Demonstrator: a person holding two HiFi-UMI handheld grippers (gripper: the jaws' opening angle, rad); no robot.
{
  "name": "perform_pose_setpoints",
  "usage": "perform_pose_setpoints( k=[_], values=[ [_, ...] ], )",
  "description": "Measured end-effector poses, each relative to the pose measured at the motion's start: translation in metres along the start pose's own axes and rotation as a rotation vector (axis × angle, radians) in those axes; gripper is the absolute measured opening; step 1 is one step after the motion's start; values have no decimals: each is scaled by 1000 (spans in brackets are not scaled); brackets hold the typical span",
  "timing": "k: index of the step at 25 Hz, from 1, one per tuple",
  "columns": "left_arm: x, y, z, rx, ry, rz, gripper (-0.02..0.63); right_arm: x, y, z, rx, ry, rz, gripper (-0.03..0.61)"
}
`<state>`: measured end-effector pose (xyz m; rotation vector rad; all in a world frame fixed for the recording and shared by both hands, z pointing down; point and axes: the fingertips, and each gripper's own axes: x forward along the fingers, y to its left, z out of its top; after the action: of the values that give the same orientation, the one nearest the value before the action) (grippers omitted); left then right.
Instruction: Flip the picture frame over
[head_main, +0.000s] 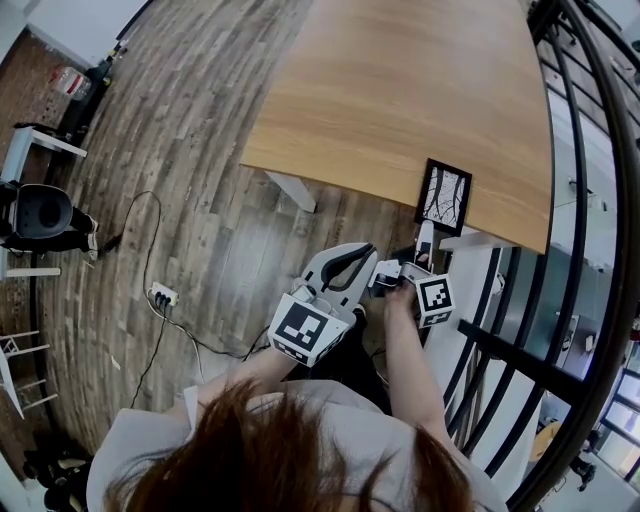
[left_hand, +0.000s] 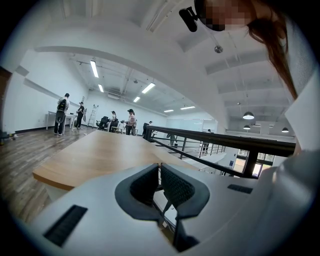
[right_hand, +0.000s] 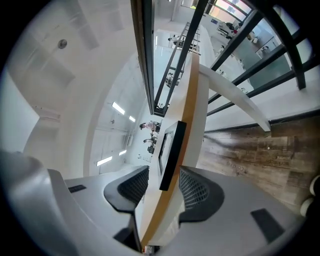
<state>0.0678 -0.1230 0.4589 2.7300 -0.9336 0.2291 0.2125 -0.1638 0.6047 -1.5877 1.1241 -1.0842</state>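
The black picture frame (head_main: 445, 197) lies picture-up on the wooden table (head_main: 400, 90), at its near right edge. The right gripper (head_main: 424, 240) is rolled sideways, its jaws apart and straddling that edge and the frame's near end without pressing either. Nearer and to the left, the left gripper (head_main: 350, 262) hangs off the table, clenched on nothing.

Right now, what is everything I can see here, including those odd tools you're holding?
table: one, light wood, centre
picture frame: one, black, flat at the table's near right edge
railing: one, black, right side
power strip: one, white, on the floor, left
chair: one, black, far left
left hand-held gripper: one, white, jaws together, empty
right hand-held gripper: one, white, jaws apart around frame and table edge
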Motion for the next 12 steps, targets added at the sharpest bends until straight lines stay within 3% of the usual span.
perform_pose_setpoints(
  k=[5,8,12],
  values=[
    [4,-2,0,-3,-6,0,20,-33,15,12,-11,29,-51,174],
    [9,-8,2,-11,-10,-17,20,-46,42,18,-253,103,-53,173],
    [16,-21,17,2,-42,-48,20,-54,100,31,-517,125,73,172]
  ],
)
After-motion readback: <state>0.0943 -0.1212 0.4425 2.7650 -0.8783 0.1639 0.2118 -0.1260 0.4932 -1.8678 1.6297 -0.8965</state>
